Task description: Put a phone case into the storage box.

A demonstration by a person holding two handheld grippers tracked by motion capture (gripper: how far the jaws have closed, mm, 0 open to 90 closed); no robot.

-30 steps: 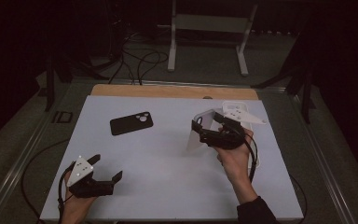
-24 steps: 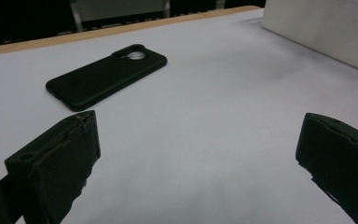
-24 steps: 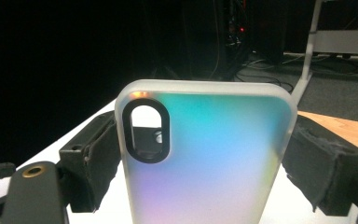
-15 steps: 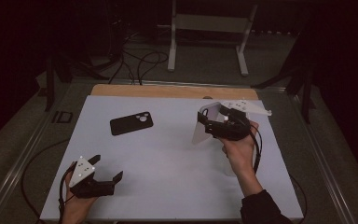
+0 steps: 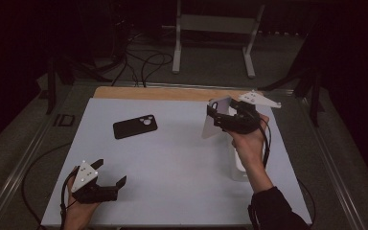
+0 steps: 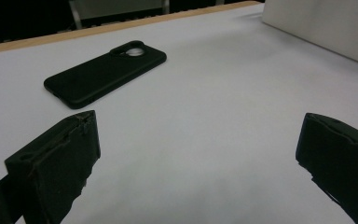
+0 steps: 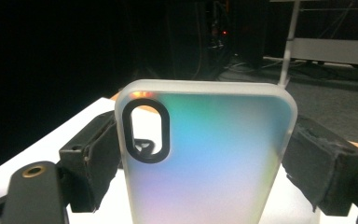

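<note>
My right gripper [image 5: 219, 120] is shut on a frosted, iridescent phone case [image 5: 212, 127] and holds it upright above the right half of the white table [image 5: 182, 158]. In the right gripper view the case [image 7: 214, 140] stands between the two jaws of that gripper [image 7: 205, 175], gripped by its side edges, camera cutout at the upper left. A black phone case [image 5: 134, 126] lies flat at the table's middle left. My left gripper [image 5: 110, 172] rests open near the front left corner, and the black case [image 6: 105, 74] lies ahead of its empty jaws [image 6: 196, 154].
A white box [image 5: 237, 165] stands on the table under my right hand; its side also shows as a white box [image 6: 321, 28] far right of the left gripper. A wooden strip [image 5: 172, 92] edges the table's far side. A metal stand [image 5: 215, 28] and cables lie beyond.
My right gripper has lifted the frosted case a little higher and farther from me. The left gripper and the black case have stayed put.
</note>
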